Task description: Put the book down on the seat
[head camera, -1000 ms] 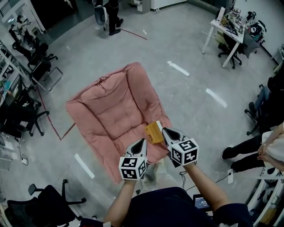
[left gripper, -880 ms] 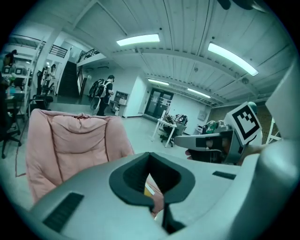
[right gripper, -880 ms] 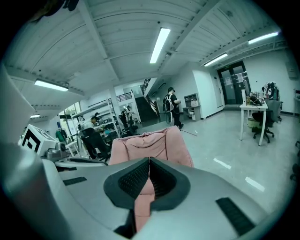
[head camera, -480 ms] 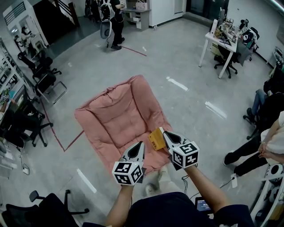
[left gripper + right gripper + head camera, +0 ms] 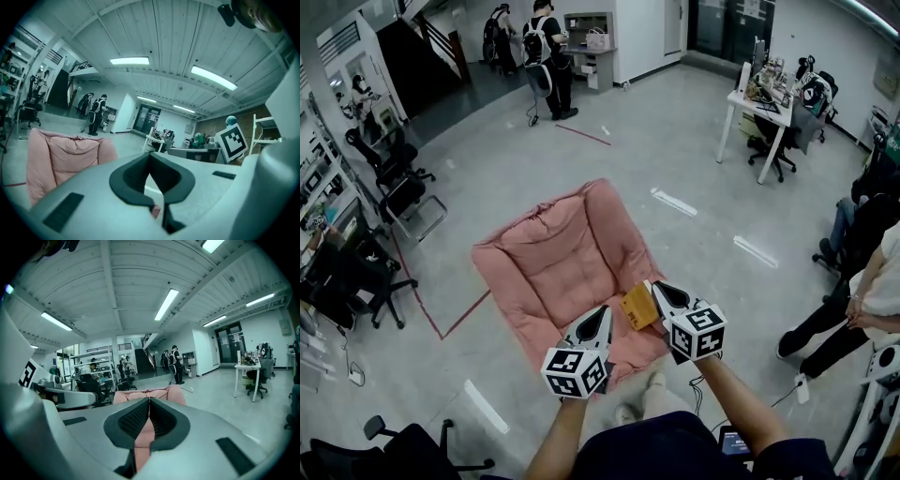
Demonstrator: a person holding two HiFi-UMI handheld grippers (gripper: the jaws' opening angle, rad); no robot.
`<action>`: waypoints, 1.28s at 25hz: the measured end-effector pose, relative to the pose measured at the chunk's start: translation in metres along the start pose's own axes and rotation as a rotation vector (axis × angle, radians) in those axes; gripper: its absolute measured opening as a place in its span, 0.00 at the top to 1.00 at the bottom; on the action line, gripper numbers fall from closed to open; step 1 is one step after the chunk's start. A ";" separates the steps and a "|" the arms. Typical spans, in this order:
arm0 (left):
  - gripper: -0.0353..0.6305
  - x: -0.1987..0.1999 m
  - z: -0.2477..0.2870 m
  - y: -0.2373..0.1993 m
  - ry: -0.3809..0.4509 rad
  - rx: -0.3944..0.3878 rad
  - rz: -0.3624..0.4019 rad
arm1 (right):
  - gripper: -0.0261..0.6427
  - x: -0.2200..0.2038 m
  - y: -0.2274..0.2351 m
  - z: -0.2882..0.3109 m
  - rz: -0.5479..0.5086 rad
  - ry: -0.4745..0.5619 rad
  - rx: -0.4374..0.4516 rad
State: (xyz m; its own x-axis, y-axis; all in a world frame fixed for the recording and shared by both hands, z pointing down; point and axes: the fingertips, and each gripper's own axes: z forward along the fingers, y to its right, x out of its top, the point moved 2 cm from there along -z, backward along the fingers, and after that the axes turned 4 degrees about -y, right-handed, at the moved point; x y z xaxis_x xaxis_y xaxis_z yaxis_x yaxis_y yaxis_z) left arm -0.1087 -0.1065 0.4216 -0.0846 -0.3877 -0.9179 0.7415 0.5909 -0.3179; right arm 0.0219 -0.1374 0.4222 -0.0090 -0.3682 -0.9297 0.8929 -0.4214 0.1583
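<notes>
Lifting clear of the seat (image 5: 551,251), the left gripper (image 5: 603,316) and right gripper (image 5: 658,290) are both rising clenched and empty. The book (image 5: 638,306) is lying at the seat's near right edge, so the placing looks finished.

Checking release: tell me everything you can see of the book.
The book is small, flat, yellow-orange and closed. It lies askew on the pink seat, near its front right edge, just left of the right gripper in the head view. That gripper's jaws are shut, with no book between them.
</notes>
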 end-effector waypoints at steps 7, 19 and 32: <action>0.94 0.012 -0.008 0.010 0.029 -0.025 0.012 | 0.93 0.010 -0.008 -0.010 -0.040 0.016 0.001; 0.94 0.029 -0.023 0.030 0.073 0.000 0.059 | 0.93 0.019 -0.017 -0.032 -0.071 0.043 0.045; 0.94 0.030 -0.046 0.095 0.099 0.023 0.119 | 0.93 0.029 -0.029 -0.098 -0.104 0.102 0.089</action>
State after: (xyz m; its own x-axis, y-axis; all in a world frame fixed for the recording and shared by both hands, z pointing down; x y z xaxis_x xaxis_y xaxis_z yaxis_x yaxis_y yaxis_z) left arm -0.0713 -0.0291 0.3526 -0.0598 -0.2434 -0.9681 0.7653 0.6114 -0.2011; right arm 0.0403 -0.0543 0.3580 -0.0493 -0.2343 -0.9709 0.8464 -0.5259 0.0840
